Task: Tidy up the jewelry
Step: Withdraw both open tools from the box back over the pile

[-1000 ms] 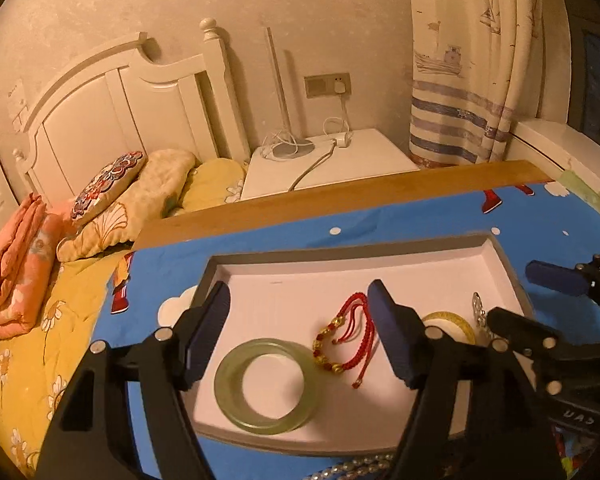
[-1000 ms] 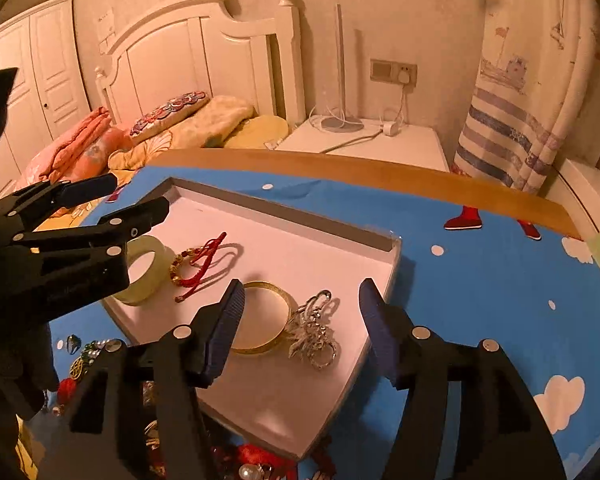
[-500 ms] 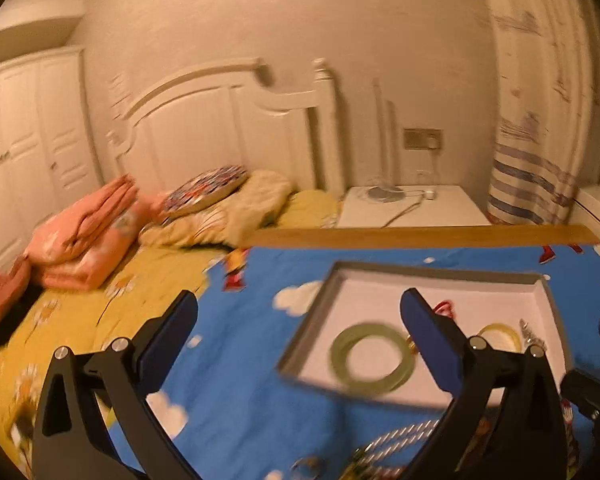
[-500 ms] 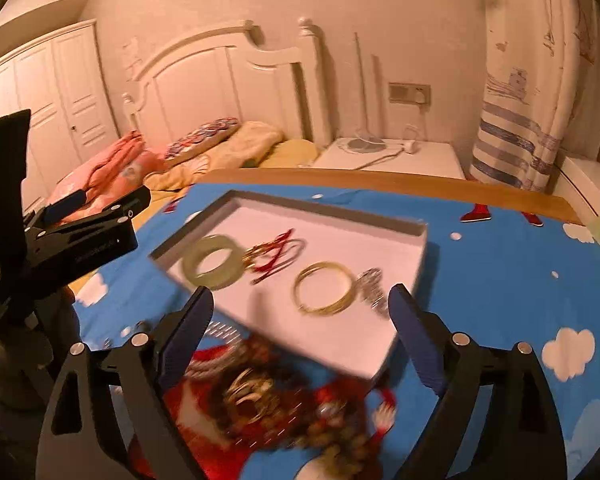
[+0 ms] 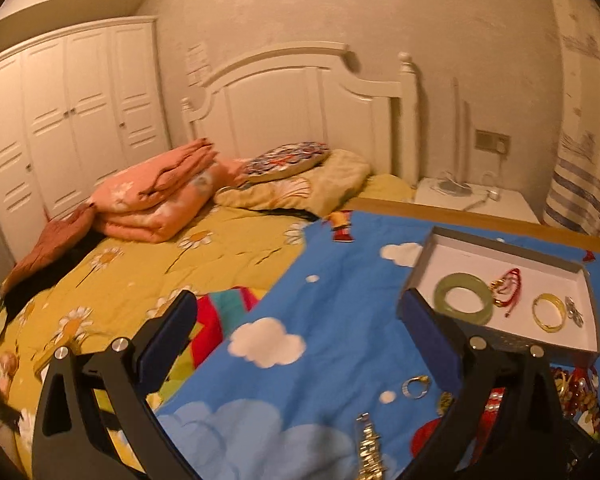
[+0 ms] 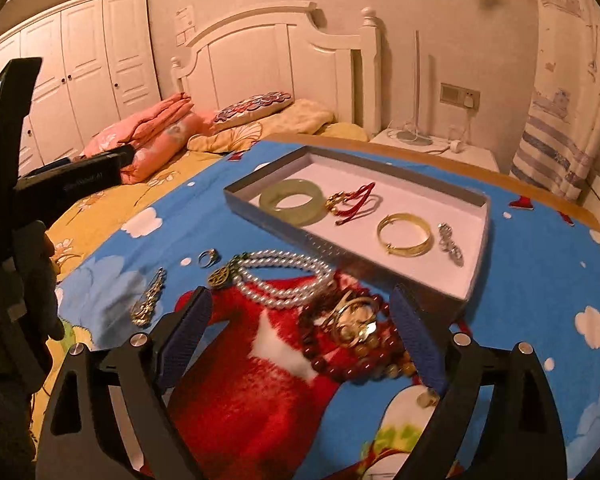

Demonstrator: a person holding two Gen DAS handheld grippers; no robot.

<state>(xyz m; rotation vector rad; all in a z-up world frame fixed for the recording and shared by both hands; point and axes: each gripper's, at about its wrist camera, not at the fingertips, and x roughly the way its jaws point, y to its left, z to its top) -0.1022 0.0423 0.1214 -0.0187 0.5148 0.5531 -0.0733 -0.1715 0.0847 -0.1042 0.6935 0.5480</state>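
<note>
A grey tray (image 6: 476,200) (image 5: 424,256) on the blue cloth holds a green jade bangle (image 6: 268,200) (image 5: 444,286), a red cord bracelet (image 6: 356,196), a gold bangle (image 6: 384,236) and a silver piece (image 6: 450,244). In front of it lie a pearl necklace (image 6: 284,276), a dark red bead bracelet with a gold piece (image 6: 348,336), a ring (image 6: 208,258) (image 5: 414,388) and a gold chain (image 6: 148,300). My right gripper (image 6: 300,340) is open and empty above the pearls and beads. My left gripper (image 5: 296,340) is open and empty over the cloth, left of the tray.
The blue cartoon cloth (image 5: 320,300) covers a table beside a bed with a yellow quilt (image 5: 140,272), pink folded blankets (image 5: 152,200) and pillows. A white nightstand (image 6: 432,148) and a striped curtain (image 6: 556,140) stand behind. The left gripper's body (image 6: 40,184) shows at the left of the right wrist view.
Both grippers have pulled back from the tray and opened wider. The left has swung left toward the bed. The loose jewelry in front of the tray has come into view.
</note>
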